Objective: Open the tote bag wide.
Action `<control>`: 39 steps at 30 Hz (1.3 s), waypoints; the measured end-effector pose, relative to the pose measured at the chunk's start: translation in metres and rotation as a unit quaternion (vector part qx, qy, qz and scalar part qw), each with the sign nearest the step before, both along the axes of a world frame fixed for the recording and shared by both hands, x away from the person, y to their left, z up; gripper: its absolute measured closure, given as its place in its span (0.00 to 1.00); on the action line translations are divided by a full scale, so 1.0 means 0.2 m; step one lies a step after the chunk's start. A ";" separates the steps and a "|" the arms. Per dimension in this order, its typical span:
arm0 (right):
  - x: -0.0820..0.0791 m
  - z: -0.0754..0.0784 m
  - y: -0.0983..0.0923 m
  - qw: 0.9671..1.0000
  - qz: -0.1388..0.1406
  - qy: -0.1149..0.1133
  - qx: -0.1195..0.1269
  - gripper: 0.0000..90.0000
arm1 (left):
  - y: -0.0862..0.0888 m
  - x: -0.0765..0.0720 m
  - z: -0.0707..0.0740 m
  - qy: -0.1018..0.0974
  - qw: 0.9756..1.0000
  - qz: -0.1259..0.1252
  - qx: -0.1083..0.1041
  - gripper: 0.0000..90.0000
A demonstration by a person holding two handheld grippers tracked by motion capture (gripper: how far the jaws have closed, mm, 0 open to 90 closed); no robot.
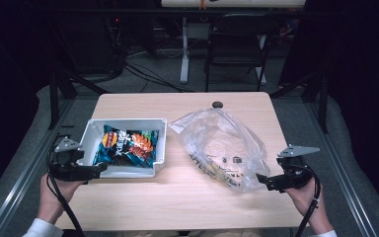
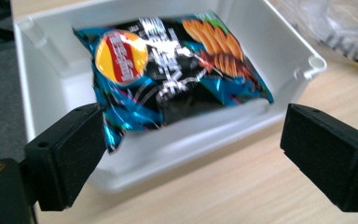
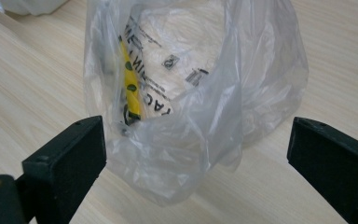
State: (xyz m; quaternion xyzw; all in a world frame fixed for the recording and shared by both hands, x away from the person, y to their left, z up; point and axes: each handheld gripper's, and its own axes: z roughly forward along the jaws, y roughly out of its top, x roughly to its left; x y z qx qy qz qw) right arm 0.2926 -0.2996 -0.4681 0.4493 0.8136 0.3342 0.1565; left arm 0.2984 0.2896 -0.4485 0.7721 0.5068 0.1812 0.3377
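Pale wood table [image 1: 187,197], grain running left to right, bearing everything. Right of centre, a clear plastic bag [image 1: 222,148], crumpled and slumped, printed lettering and a yellow strip showing through the film. Left of it, just beside, a white plastic bin [image 1: 160,148] with a teal and black chip packet [image 1: 126,145] lying flat inside, tilted up against the far wall. Far edge, a small dark knob [image 1: 217,104].

Left gripper [image 1: 96,170] at the bin's near left corner, jaws spread wide, nothing between the pads [image 2: 70,154]; packet's near corner just beyond them. Right gripper [image 1: 264,180] at the bag's near right edge, jaws equally wide, film lying in the gap but not pinched.

Likely trouble: bag mouth collapsed and hard to find, so a pinch may catch both layers and seal it shut. Slick foil prone to slipping from a shallow grip on one corner. Light bin apt to skid if nudged.
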 end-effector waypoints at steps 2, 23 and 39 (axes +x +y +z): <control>-0.02 -0.03 -0.01 1.000 -0.002 0.005 0.002 0.04 | -0.01 -0.02 -0.03 0.002 1.000 -0.003 0.006 0.06; -0.16 -0.30 0.04 0.999 -0.020 0.022 0.020 0.00 | 0.01 -0.13 -0.23 0.012 0.999 0.002 -0.032 0.00; -0.14 -0.40 0.03 0.998 -0.025 0.041 0.027 0.00 | 0.02 -0.10 -0.28 0.011 0.998 -0.018 -0.059 0.00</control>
